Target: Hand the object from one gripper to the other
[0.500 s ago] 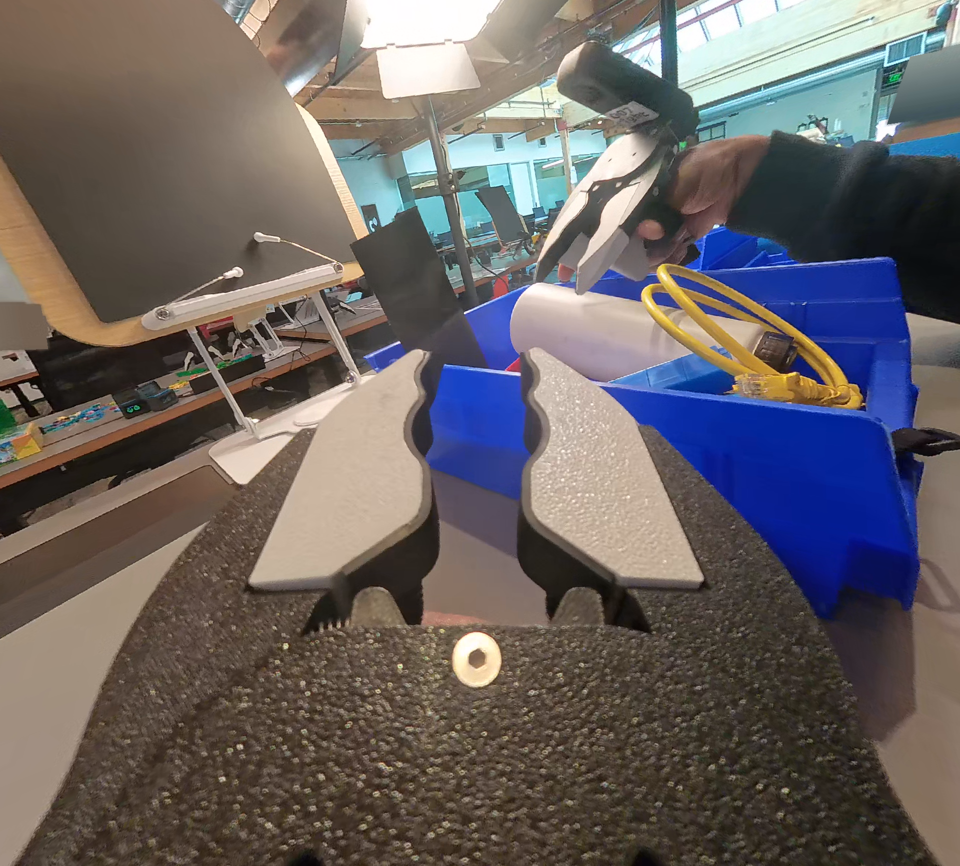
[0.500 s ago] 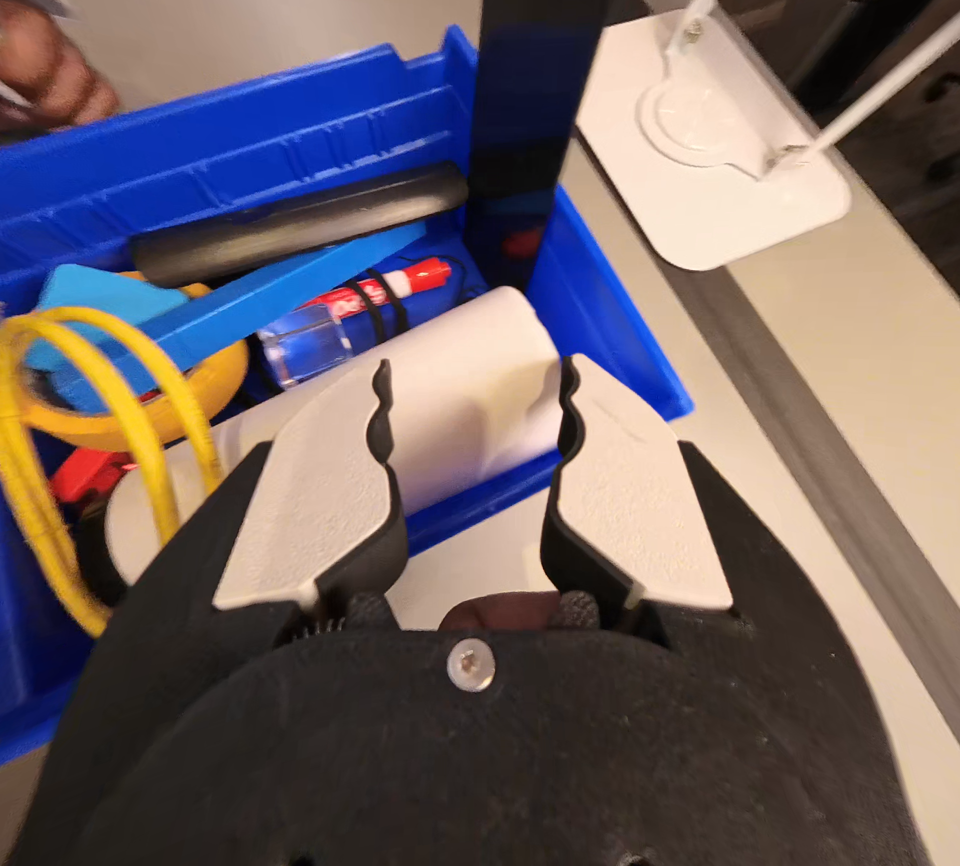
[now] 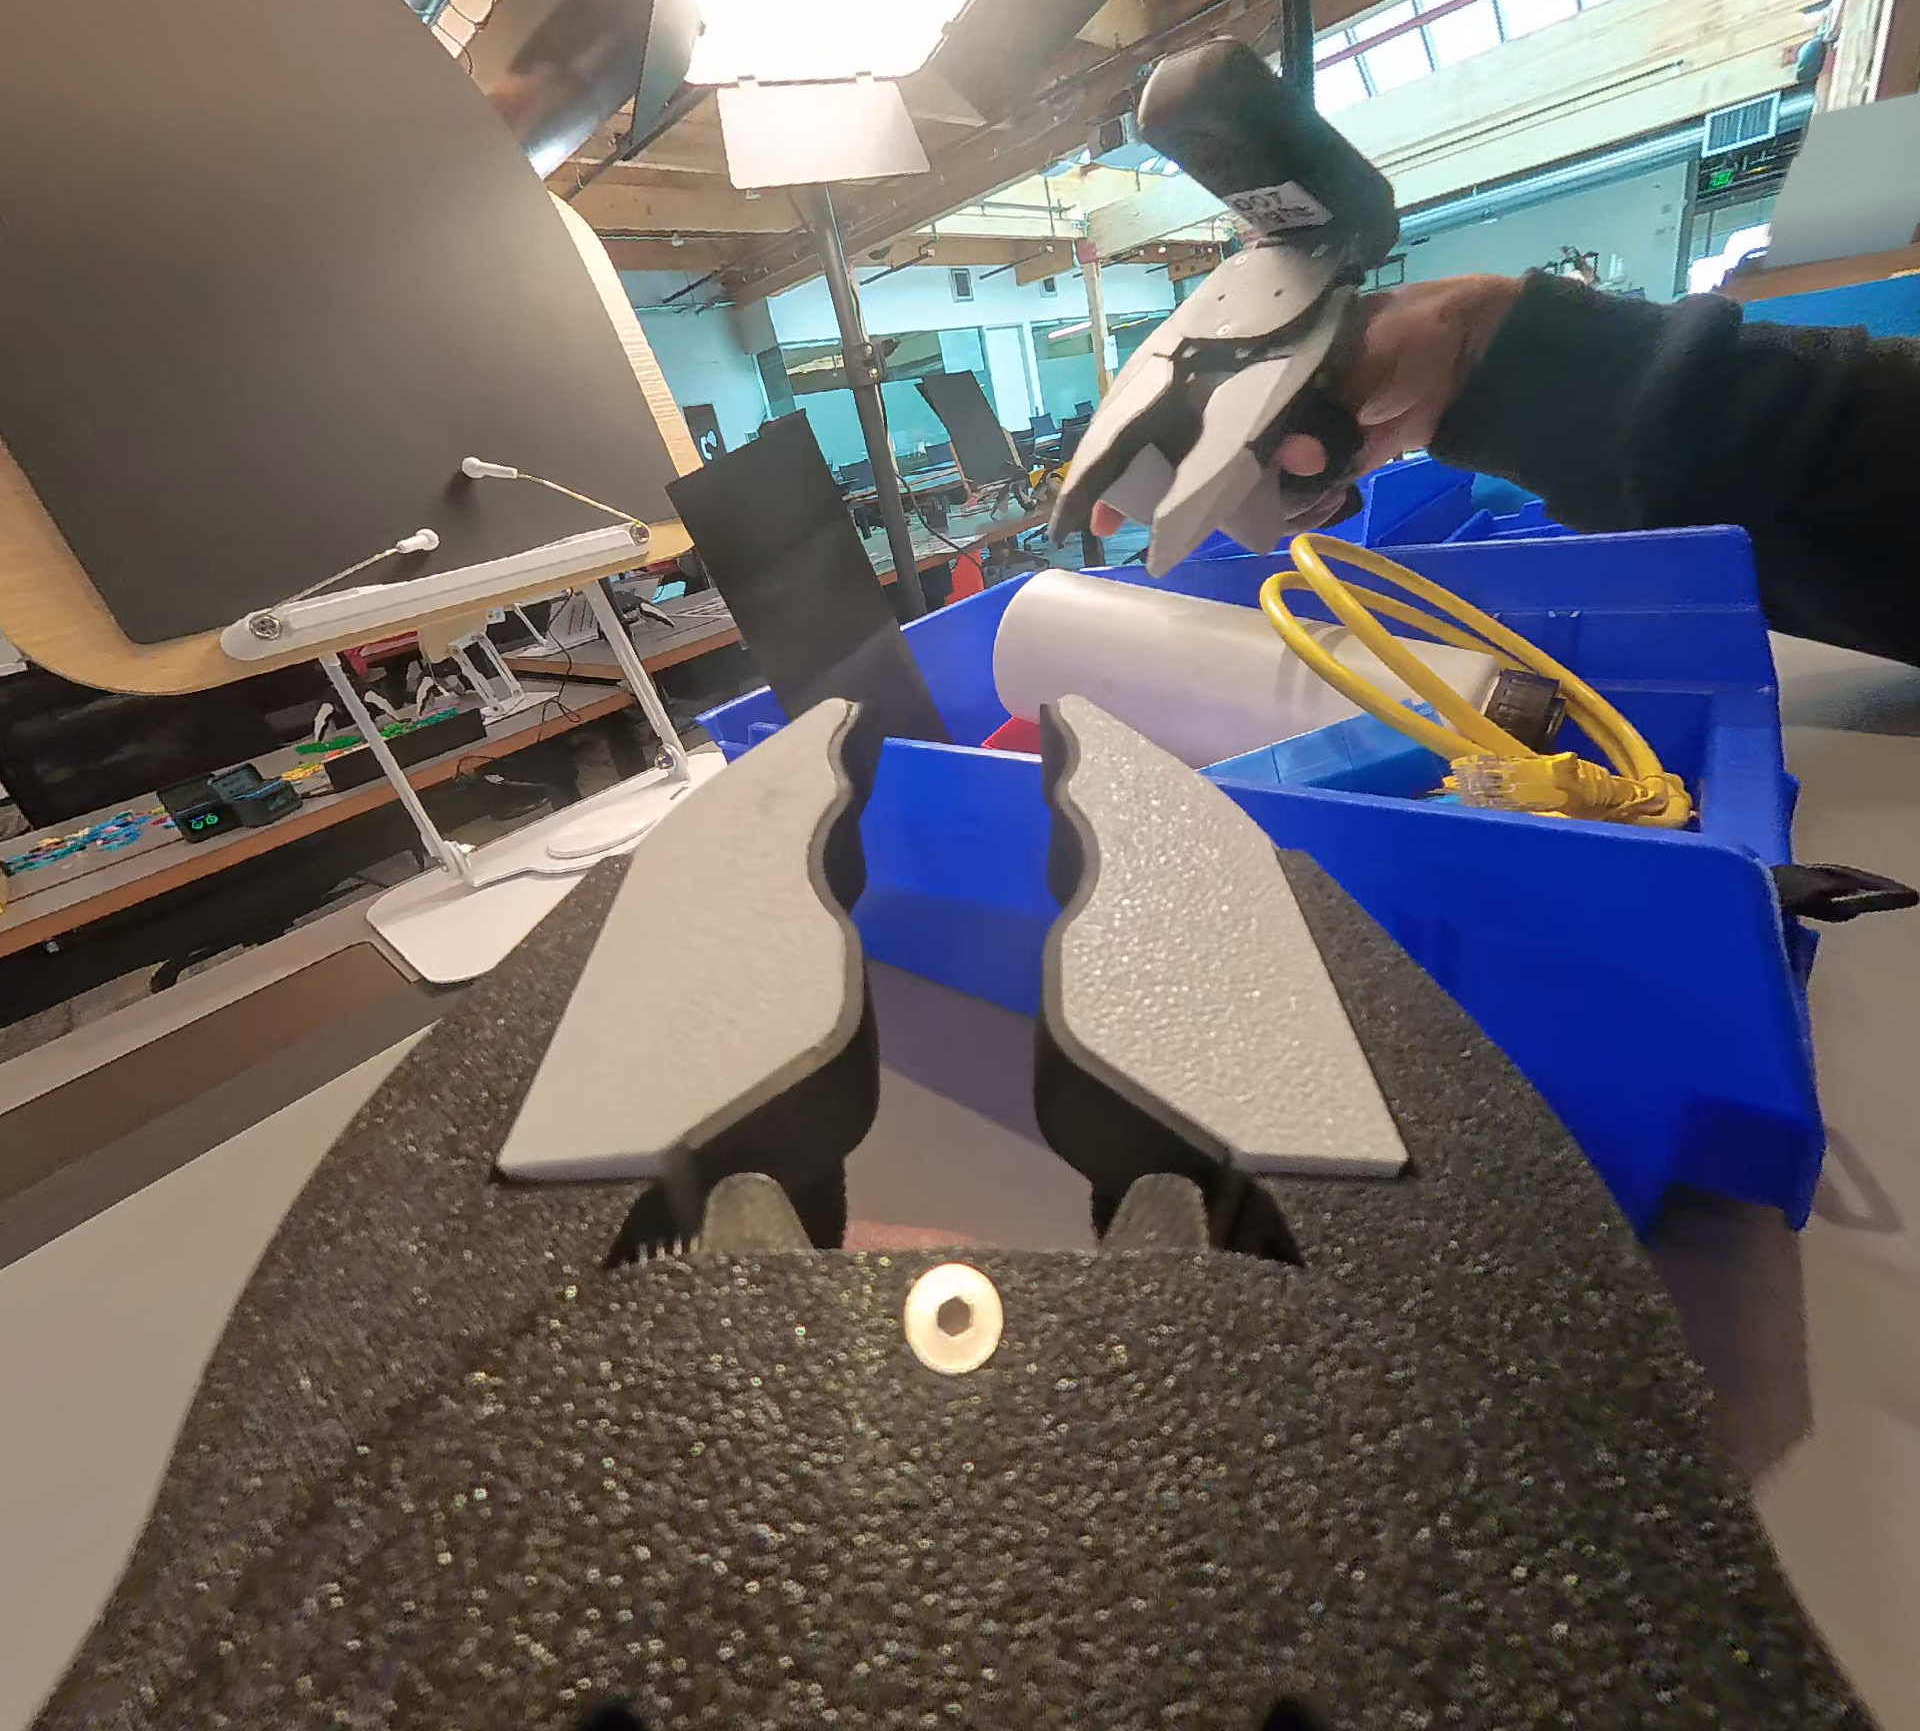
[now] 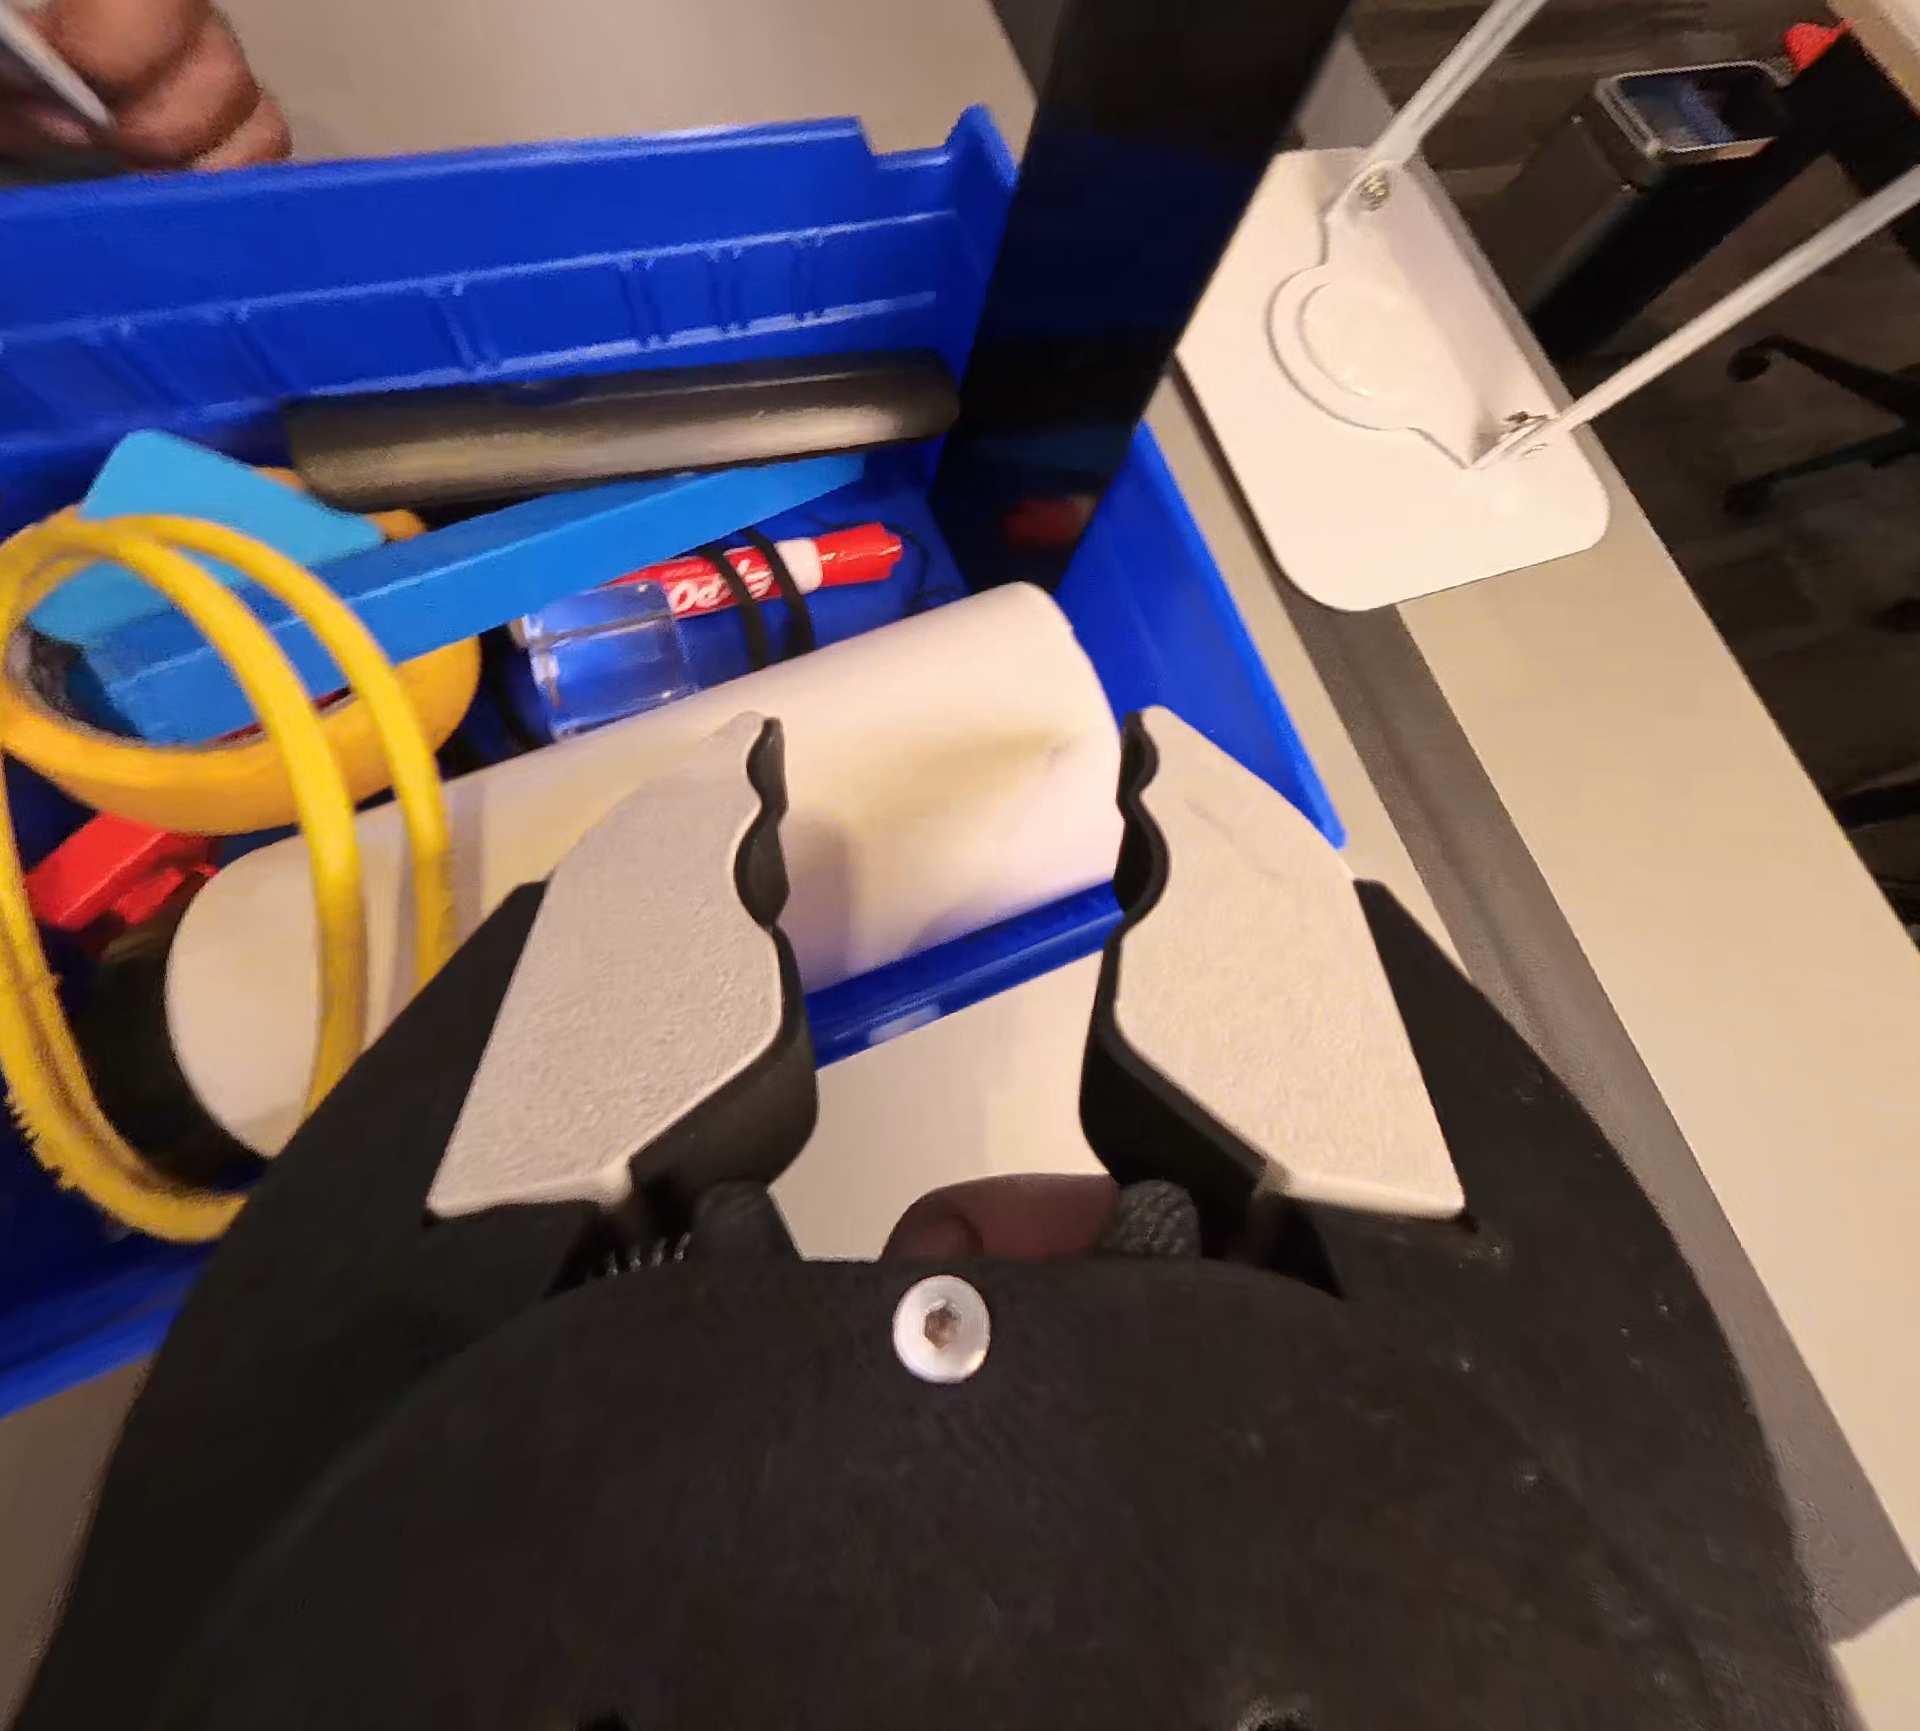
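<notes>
A blue bin [image 3: 1455, 933] on the table holds a white roll [image 3: 1143, 673] and a coiled yellow cable [image 3: 1558, 772]. My right gripper [image 4: 945, 736] is open and empty. It hovers just above the near end of the white roll [image 4: 914, 673], without touching it. It also shows in the left wrist view [image 3: 1132, 528], held by a hand in a dark sleeve and pointing down over the bin. My left gripper [image 3: 945, 725] is open and empty, low in front of the bin's near wall.
The bin [image 4: 520, 279] also holds a black cylinder [image 4: 623, 424], a blue flat piece [image 4: 582, 549], a red marker [image 4: 831, 554], a clear block [image 4: 613, 653], a yellow tape ring [image 4: 239, 767], the cable [image 4: 416, 777] and an upright black panel [image 4: 1122, 227]. A white stand base [image 4: 1403, 393] lies to its right. Spacing between my two grippers at the tips: around 25 cm.
The right gripper has lifted and tilted very slightly over the bin. Both grippers stay open and empty, and the left gripper has not moved.
</notes>
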{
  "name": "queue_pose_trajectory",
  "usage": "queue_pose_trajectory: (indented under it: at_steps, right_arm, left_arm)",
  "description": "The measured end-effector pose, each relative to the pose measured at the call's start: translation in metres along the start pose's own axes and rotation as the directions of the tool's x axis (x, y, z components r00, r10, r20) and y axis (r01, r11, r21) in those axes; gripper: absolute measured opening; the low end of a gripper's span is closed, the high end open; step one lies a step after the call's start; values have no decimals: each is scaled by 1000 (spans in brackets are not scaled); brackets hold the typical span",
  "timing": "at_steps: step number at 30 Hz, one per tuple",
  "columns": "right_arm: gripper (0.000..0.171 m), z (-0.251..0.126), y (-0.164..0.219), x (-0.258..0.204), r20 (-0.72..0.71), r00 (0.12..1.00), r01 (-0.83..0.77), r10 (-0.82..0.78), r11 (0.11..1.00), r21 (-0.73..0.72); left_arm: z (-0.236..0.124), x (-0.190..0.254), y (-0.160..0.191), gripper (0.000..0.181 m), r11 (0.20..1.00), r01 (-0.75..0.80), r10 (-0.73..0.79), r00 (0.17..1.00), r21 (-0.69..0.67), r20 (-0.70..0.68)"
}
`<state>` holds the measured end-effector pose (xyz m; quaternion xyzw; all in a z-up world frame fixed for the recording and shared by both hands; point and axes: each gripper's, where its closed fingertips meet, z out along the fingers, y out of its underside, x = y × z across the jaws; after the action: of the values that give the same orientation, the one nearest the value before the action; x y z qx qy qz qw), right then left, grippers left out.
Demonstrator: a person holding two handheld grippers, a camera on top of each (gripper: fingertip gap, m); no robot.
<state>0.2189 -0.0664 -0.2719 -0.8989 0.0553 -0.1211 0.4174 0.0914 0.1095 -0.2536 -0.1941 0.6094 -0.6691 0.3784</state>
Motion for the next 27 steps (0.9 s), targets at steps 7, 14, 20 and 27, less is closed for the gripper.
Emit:
queue_pose_trajectory:
  at_steps: [7, 14, 20, 27]
  right_arm:
    - [69, 13, -4, 4, 88, 988, -135, 126, 986, 97]
    - [74, 15, 1, -8, 36, 999, -35, 35, 999, -6]
    - [78, 15, 3, -11, 26, 999, -19, 20, 999, -32]
    - [57, 7, 3, -30, 95, 995, 6, -1, 999, -45]
  left_arm:
    - [3, 9, 2, 33, 999, 30, -31, 998, -25, -48]
    - [5, 50, -14, 63, 931, 315, -357, 891, -186, -280]
    - [3, 79, 3, 105, 888, 154, -276, 932, -434, -234]
    - [-2, 90, 37, 105, 786, 101, -241, 959, -610, -152]
